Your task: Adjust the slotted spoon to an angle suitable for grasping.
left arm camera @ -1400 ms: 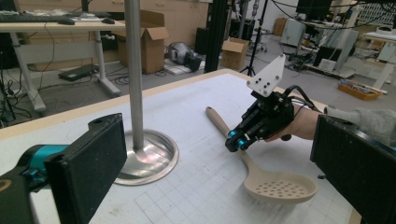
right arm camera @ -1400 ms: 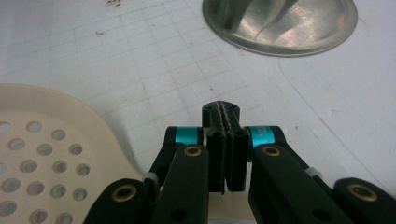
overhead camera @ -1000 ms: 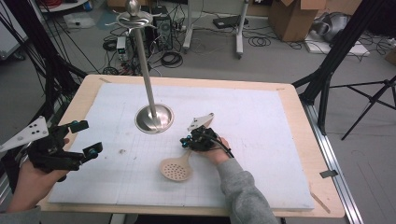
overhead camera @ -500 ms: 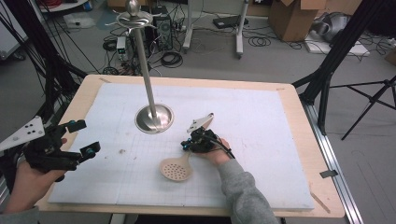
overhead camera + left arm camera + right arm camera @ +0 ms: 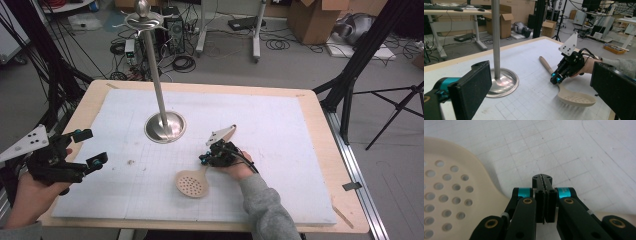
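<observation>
Steel stand [image 5: 164,127]: round base on white gridded mat [image 5: 280,130], upright pole, hooks at top. Mat covers wooden desk [image 5: 320,130]. Floor behind: cardboard boxes [image 5: 312,20], coiled cables [image 5: 184,63], black tripod legs [image 5: 395,100].

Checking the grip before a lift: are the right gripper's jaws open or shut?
Shut: the right gripper has its jaws pressed together, nothing between.

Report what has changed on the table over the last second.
Nothing has visibly changed. The right gripper rests with its fingers shut at the handle of the beige perforated plastic spoon, as before. The left gripper hovers open at the table's left edge, and the tall steel stand has not moved.
</observation>
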`<state>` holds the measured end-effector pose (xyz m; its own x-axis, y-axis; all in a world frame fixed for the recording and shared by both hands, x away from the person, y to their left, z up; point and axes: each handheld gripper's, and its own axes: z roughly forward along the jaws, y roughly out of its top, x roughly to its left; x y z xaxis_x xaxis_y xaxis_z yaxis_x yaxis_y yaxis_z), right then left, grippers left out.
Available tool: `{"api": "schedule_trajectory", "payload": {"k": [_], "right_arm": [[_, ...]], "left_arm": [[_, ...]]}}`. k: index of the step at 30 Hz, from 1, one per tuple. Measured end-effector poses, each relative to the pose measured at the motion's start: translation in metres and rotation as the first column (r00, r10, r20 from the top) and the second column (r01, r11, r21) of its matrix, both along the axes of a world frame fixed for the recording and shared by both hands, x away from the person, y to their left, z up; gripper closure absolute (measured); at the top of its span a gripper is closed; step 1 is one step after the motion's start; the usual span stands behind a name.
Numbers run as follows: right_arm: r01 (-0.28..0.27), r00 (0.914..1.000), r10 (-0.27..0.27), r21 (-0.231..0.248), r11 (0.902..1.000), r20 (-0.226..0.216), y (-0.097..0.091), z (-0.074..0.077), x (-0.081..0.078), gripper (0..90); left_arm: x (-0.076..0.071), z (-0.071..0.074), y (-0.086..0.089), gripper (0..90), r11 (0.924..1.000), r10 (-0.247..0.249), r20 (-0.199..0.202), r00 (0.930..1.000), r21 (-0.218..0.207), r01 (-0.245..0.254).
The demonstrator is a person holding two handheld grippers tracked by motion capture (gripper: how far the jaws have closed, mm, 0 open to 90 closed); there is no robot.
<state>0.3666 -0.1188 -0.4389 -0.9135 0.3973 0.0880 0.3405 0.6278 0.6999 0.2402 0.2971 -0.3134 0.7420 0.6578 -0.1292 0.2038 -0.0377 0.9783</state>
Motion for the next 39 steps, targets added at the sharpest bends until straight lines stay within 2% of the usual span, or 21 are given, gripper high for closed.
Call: {"api": "schedule_trajectory", "payload": {"k": [2,7,13,20,24,27,28,30,31,32,33,34,35,36,37,38,39], "right_arm": [[0.012,0.9995,-0.011,0.040,0.9991,-0.031,-0.012,-0.002,-0.002,89.8],[0.008,0.9996,-0.007,0.018,0.9998,-0.026,-0.021,-0.001,-0.008,89.8],[0.003,0.9997,-0.003,0.023,0.9997,-0.026,-0.032,-0.001,-0.016,89.8],[-0.026,0.9997,0.026,-0.022,0.9994,-0.002,-0.048,0.002,-0.033,89.8],[-0.025,0.9997,0.025,-0.006,0.9997,-0.001,-0.053,0.001,-0.037,89.8],[-0.027,0.9996,0.027,-0.012,0.9996,0.002,-0.053,0.001,-0.037,89.7],[-0.036,0.9993,0.036,0.019,0.9992,0.010,-0.057,0.005,-0.037,89.7],[-0.013,0.9997,0.012,0.060,0.9981,0.024,-0.066,0.012,-0.035,89.7],[-0.013,0.9997,0.012,0.060,0.9981,0.024,-0.066,0.012,-0.035,89.7],[0.029,0.9984,-0.033,0.080,0.9964,0.047,-0.082,0.022,-0.033,89.7],[0.029,0.9984,-0.033,0.080,0.9964,0.047,-0.082,0.022,-0.033,89.7],[0.065,0.9958,-0.071,0.092,0.9936,0.059,-0.098,0.028,-0.032,89.7],[0.065,0.9958,-0.071,0.092,0.9936,0.059,-0.098,0.028,-0.032,89.7],[0.098,0.9926,-0.105,0.094,0.9907,0.061,-0.113,0.029,-0.030,89.7],[0.098,0.9926,-0.105,0.094,0.9907,0.061,-0.113,0.029,-0.030,89.7],[0.124,0.9891,-0.129,0.080,0.9891,0.071,-0.125,0.028,-0.029,89.7],[0.136,0.9875,-0.141,0.080,0.9875,0.070,-0.129,0.027,-0.029,89.7]], "left_arm": [[0.001,-0.001,0.000,4.1,1.0000,0.002,-0.005,1.0000,0.000,-0.002],[0.001,0.000,0.000,4.1,1.0000,0.000,-0.005,1.0000,-0.001,0.000],[0.002,-0.001,-0.001,4.1,1.0000,-0.002,-0.008,1.0000,-0.002,0.002],[0.004,-0.003,-0.002,4.1,1.0000,-0.006,-0.016,0.9999,-0.002,0.006],[0.006,-0.005,-0.002,4.1,1.0000,-0.001,-0.024,0.9997,-0.004,0.001],[0.007,-0.005,-0.004,4.1,1.0000,-0.005,-0.025,0.9997,-0.002,0.005],[0.007,-0.005,-0.004,4.1,1.0000,-0.010,-0.024,0.9997,0.000,0.010],[0.008,-0.005,-0.003,4.1,0.9999,-0.012,-0.029,0.9995,-0.002,0.012],[0.009,-0.006,-0.001,4.1,0.9999,-0.012,-0.031,0.9994,-0.004,0.012],[0.009,-0.006,0.001,4.1,0.9999,-0.010,-0.032,0.9994,-0.008,0.009],[0.009,-0.006,0.001,4.1,0.9999,-0.010,-0.032,0.9994,-0.008,0.009],[0.010,-0.007,0.003,4.1,0.9999,-0.006,-0.032,0.9995,-0.009,0.005],[0.010,-0.007,0.003,4.1,0.9999,-0.003,-0.033,0.9995,-0.014,0.003],[0.010,-0.007,0.004,4.1,0.9998,-0.006,-0.034,0.9994,-0.019,0.005],[0.010,-0.007,0.004,4.1,0.9998,-0.006,-0.034,0.9994,-0.019,0.005],[0.010,-0.007,0.004,4.1,0.9998,-0.005,-0.035,0.9994,-0.018,0.005],[0.010,-0.007,0.004,4.1,0.9998,-0.007,-0.034,0.9994,-0.018,0.006]]}}
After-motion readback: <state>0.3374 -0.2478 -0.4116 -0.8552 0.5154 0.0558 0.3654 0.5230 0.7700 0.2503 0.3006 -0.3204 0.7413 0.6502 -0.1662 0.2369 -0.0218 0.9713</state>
